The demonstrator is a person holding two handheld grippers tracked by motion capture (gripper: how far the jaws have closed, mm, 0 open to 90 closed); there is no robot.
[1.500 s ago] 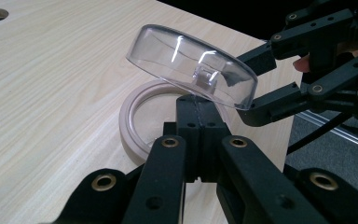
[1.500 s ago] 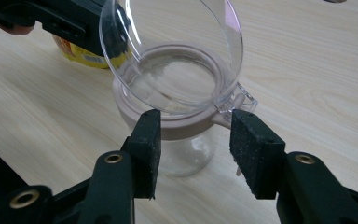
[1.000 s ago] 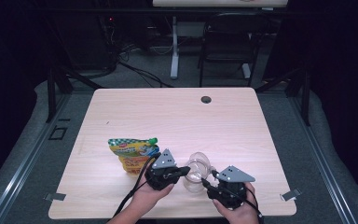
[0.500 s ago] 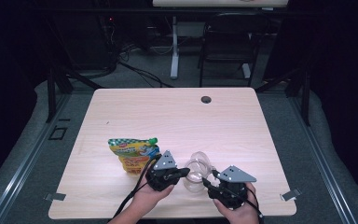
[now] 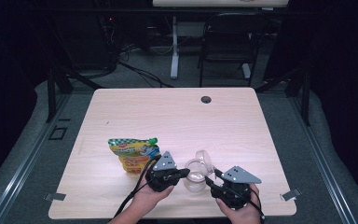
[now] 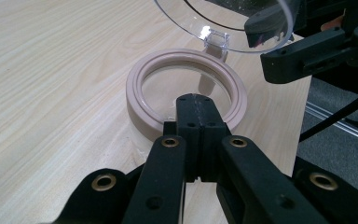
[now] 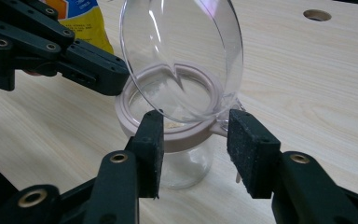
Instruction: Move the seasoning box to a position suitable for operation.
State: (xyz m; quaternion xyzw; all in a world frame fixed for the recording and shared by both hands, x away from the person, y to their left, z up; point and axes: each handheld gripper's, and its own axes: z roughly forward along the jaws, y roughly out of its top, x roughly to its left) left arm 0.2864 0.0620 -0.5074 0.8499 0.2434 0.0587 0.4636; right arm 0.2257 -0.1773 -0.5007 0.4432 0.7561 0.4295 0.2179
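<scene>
Lower centre of the high view: a clear glass jar [image 5: 196,179] stands upright on the wooden table [image 5: 177,116], its long axis vertical and its mouth facing up. Its pale pinkish rim ring [image 7: 168,135] circles the mouth, and the hinged transparent lid [image 7: 182,56] stands swung open, rising steeply from a clear hinge tab at the ring's edge.

We see the left gripper [image 6: 196,108] in its own view with both jaws pressed together, nothing between them; the joined tip lies at the near edge of the ring, though we cannot tell whether it touches. In the right gripper view, the right gripper [image 7: 193,144] has its jaws spread, one on each side of the ring's near edge; they have just been closing a little, and the pads sit close to the ring without clearly pressing it.

A yellow snack pouch [image 5: 134,154] with a green top lies just left of the jar, partly hidden behind the left gripper. A round cable hole [image 5: 206,99] sits at the table's far edge. The jar's base is obscured in the high view, and its contents are too faint to make out.
</scene>
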